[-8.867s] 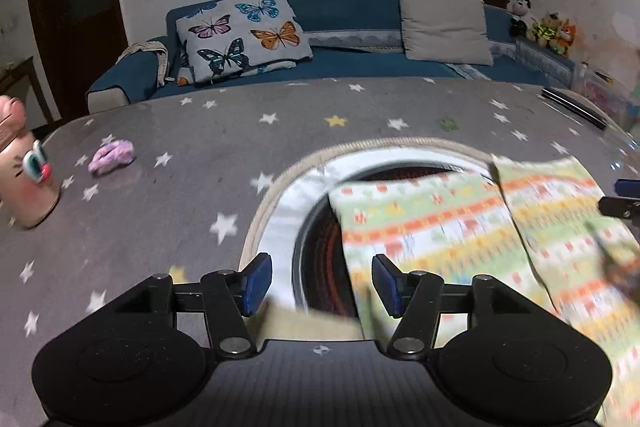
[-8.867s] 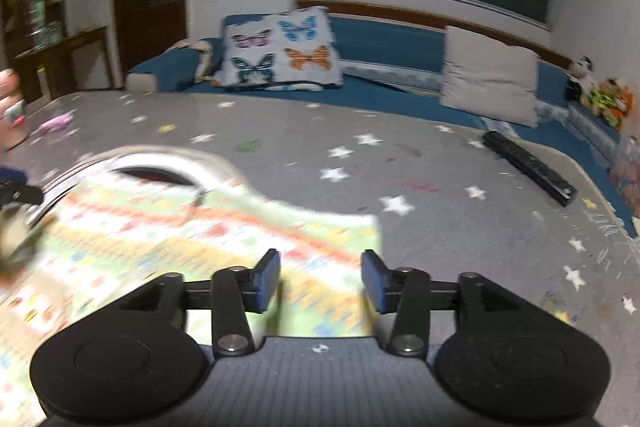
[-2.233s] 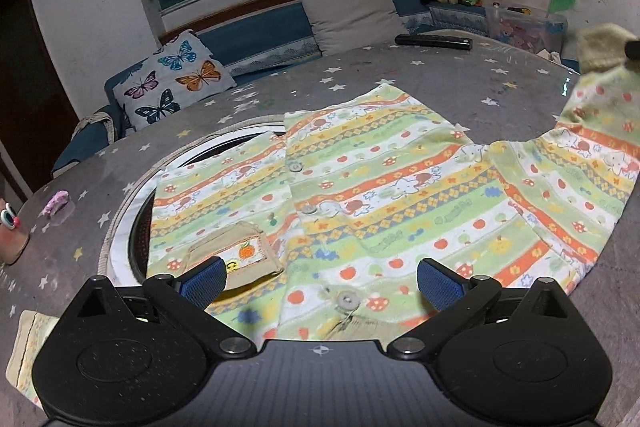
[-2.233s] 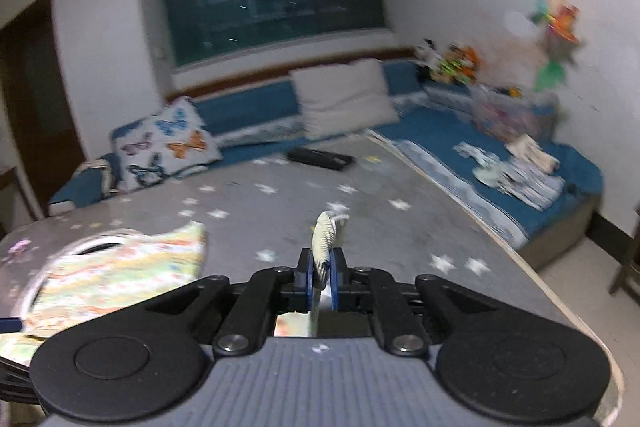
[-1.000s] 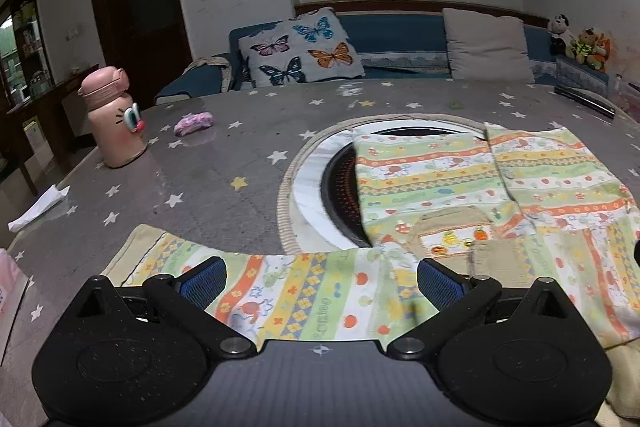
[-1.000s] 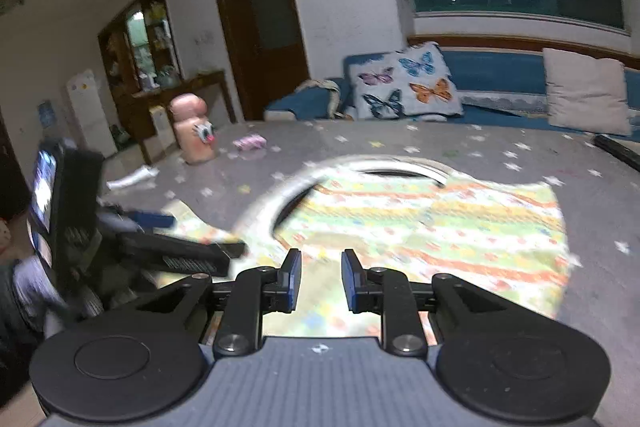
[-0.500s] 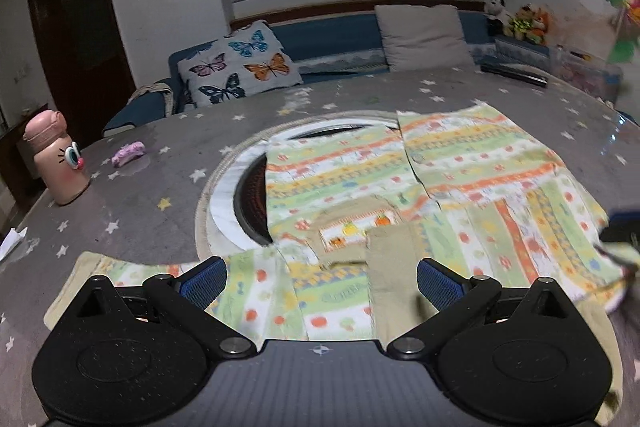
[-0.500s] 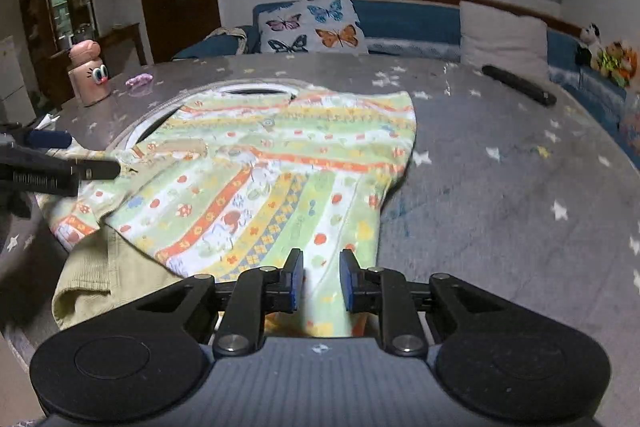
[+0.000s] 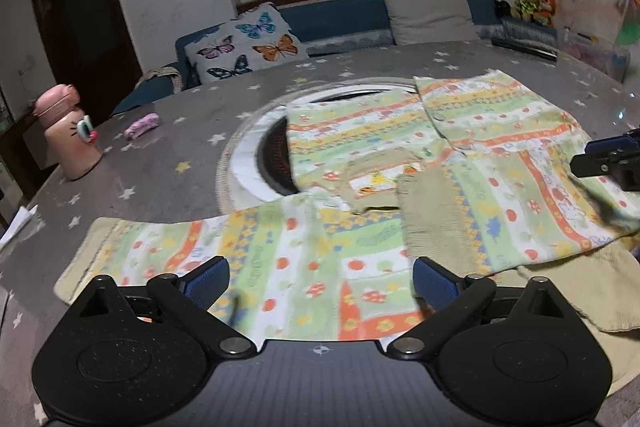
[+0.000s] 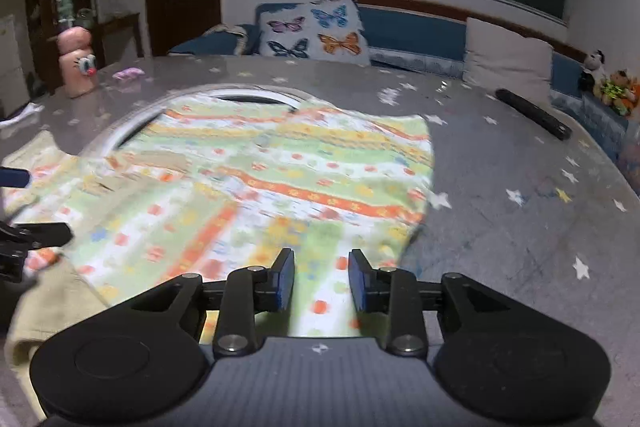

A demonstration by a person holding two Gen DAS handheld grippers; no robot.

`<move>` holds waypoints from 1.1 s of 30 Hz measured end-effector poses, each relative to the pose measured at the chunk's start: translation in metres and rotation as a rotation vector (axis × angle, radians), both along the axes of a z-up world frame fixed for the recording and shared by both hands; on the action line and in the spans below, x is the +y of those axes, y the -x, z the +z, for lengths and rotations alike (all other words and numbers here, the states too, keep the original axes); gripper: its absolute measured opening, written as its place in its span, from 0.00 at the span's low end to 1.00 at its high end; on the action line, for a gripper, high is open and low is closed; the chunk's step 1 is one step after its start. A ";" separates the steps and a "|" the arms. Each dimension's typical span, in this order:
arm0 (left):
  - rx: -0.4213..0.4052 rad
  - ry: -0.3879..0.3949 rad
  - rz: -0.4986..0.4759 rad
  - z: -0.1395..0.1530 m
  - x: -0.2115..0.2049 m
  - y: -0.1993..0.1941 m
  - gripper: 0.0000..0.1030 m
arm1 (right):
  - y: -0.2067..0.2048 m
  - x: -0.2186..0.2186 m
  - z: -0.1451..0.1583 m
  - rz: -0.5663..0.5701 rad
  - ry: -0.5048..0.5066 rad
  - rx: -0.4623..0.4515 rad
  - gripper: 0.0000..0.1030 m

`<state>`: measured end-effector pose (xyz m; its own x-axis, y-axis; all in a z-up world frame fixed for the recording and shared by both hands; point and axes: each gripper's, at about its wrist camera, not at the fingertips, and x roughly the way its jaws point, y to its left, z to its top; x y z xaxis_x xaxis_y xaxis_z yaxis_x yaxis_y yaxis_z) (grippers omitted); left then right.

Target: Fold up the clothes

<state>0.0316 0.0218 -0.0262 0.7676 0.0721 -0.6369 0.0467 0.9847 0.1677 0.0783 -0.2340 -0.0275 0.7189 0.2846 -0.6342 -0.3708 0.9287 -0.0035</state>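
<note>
A small striped child's top (image 9: pixel 404 163) with buttons and a chest pocket lies spread face-up on the star-patterned desk (image 9: pixel 168 131), its body partly covering the round inset at the desk's middle. One sleeve (image 9: pixel 224 255) runs out flat to the left along the near edge, its long axis lying left to right, with the beige cuff at the far left end. The other sleeve (image 9: pixel 532 203) lies turned in over the right side of the body, its beige cuff (image 9: pixel 432 223) resting near the pocket. The left hand-held gripper (image 9: pixel 320 281) hovers low over the near hem with its fingers spread wide and nothing between them; the outstretched sleeve starts right in front of it and trails away to its left. The right hand-held gripper (image 10: pixel 320 281) sits over the right near part of the garment with its fingers parted by a narrow gap, the cloth lying below them rather than pinched. Since the flat sleeve lies on the left side and just ahead of the left hand-held gripper, that one is the nearer for bringing it in across the body; a pinch near the cuff end would likely carry the whole length over, along the sleeve's own axis toward the right.
</note>
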 end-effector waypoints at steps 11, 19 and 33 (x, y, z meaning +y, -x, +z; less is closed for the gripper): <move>-0.006 0.045 0.219 0.004 0.076 0.014 0.79 | 0.018 0.080 0.007 0.253 -0.002 -0.038 0.30; -0.023 0.069 0.393 0.000 0.135 0.009 0.73 | 0.029 0.104 -0.003 0.299 0.091 -0.049 0.31; -0.061 0.162 0.488 -0.005 0.188 -0.003 0.28 | 0.032 0.096 0.000 0.273 0.052 -0.042 0.31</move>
<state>0.0341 0.2101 -0.0308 0.7055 0.3353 -0.6243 -0.4298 0.9029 -0.0008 0.0458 -0.1380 -0.0277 0.6460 0.4394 -0.6242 -0.6059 0.7925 -0.0691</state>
